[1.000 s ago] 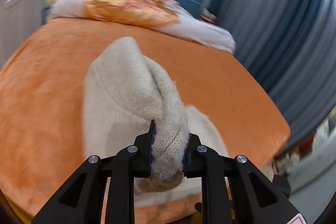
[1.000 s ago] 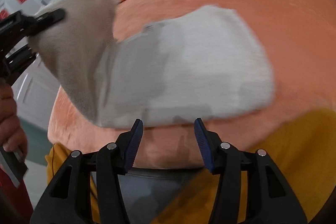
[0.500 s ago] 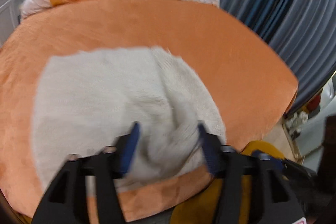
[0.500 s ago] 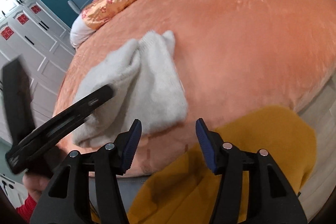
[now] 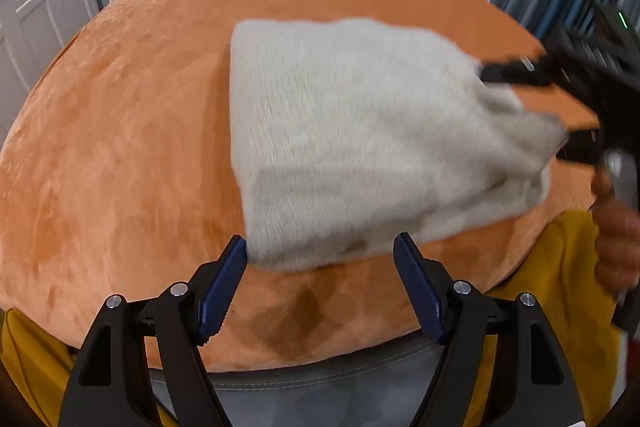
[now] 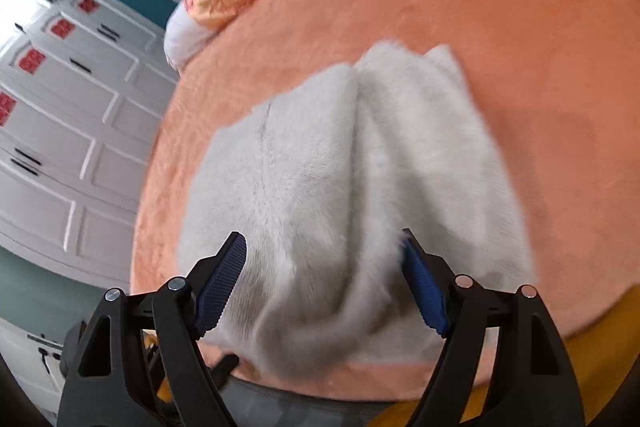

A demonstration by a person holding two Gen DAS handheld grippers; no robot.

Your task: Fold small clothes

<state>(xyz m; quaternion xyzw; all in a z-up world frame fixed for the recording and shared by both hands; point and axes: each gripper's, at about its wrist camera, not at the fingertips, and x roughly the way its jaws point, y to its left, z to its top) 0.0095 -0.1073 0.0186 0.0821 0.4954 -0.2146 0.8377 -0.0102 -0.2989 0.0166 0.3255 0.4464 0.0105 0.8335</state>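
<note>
- Lying on the orange bed (image 5: 120,147), the white knit garment (image 5: 360,147) is bunching toward my right gripper (image 6: 322,279).
- I am keeping both jaws apart; left gripper (image 5: 320,279) is hovering just beside the garment's near edge.

Brightness: both views are bright and evenly lit, with soft indoor light.
Glare: in the right wrist view the upper left of the frame is washed out white above the wardrobe doors (image 6: 60,115).
Shadows: a soft dark patch lies on the orange bed cover (image 5: 120,147) at the lower centre of the left wrist view; a faint shadow shows at the right of the other view.
Blur: the white fluffy garment (image 5: 360,139) is smeared by motion in both views; the right gripper (image 5: 560,99) at the right edge is blurred too.
Sharpness: the near blue fingers (image 5: 224,287) are crisp.
Distortion: strong fisheye bending, black corners.
</note>
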